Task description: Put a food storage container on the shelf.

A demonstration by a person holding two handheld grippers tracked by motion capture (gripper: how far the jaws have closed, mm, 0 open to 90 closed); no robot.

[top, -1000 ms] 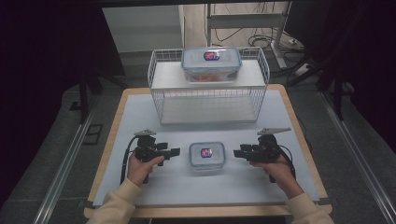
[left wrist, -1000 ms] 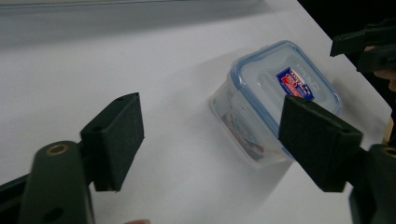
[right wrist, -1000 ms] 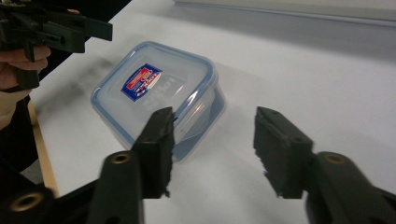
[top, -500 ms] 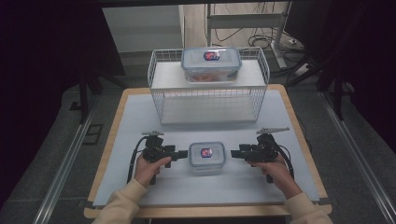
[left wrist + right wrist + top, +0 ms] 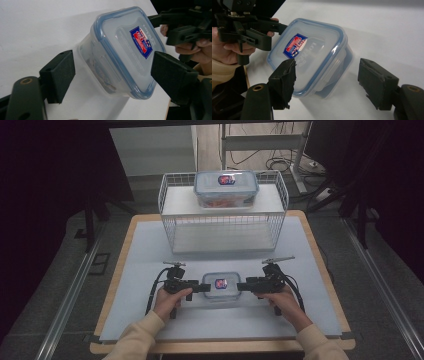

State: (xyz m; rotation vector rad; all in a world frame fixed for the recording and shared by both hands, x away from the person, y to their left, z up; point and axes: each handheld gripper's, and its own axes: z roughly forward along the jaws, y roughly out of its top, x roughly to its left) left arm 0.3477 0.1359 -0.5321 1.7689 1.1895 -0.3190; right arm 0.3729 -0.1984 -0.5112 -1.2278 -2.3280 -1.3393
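A small clear container with a blue-rimmed lid and a red-blue label sits on the white table mat near the front. My left gripper is at its left end and my right gripper at its right end, pointing at each other. In the left gripper view the container lies between the wide-apart jaws of my open left gripper. In the right gripper view my right gripper is open too, its jaws flanking the container. Neither gripper is clamped on it.
A white wire basket rack stands at the back of the table. A larger lidded container with orange contents rests on its top shelf. The wooden table edge borders the mat, and dark furniture surrounds the table.
Both grippers have moved inward from either side, so their open jaws now reach the ends of the small container. The container itself has stayed in place.
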